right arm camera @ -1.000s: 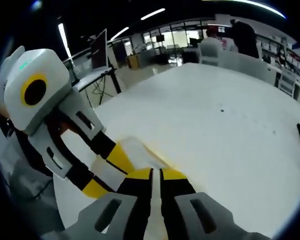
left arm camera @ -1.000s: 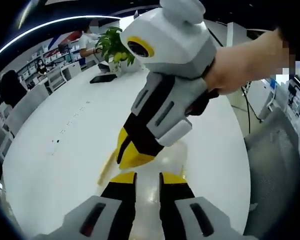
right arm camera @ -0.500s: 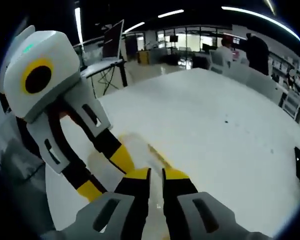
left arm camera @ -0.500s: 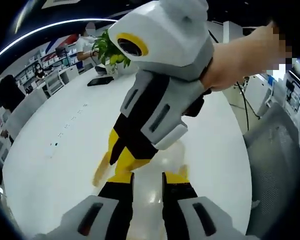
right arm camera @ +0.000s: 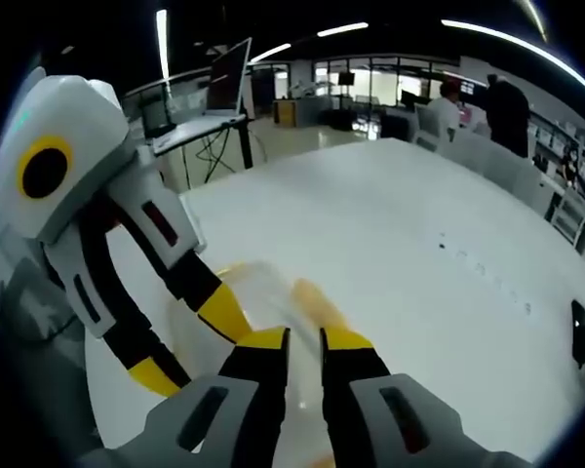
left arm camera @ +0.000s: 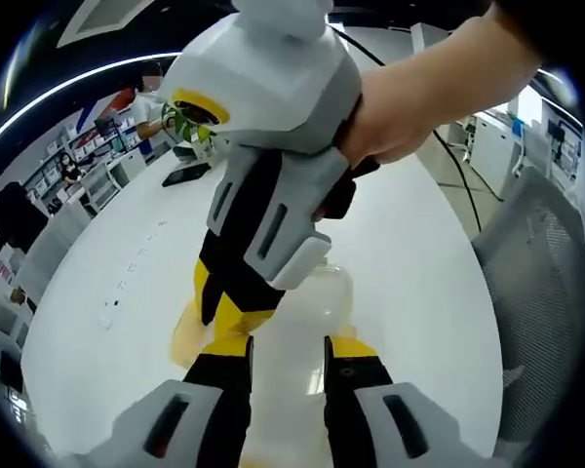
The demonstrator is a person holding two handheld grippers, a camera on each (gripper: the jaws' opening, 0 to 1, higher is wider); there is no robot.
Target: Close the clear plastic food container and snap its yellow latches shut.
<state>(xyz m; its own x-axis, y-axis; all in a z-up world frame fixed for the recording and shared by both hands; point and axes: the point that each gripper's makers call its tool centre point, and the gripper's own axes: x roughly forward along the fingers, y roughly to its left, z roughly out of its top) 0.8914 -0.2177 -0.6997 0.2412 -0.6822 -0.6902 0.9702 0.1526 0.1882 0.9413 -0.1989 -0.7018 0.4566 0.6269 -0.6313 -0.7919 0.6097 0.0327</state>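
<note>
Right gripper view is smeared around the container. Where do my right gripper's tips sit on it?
Observer: In the left gripper view, the right gripper comes down at one end of the clear container, beside a yellow latch.
Operator: And the left gripper?
Observer: The left gripper has its jaws apart at the near end, and the container shows between them.
Operator: What's beside the table there?
Observer: A grey chair by the edge of the table.
</note>
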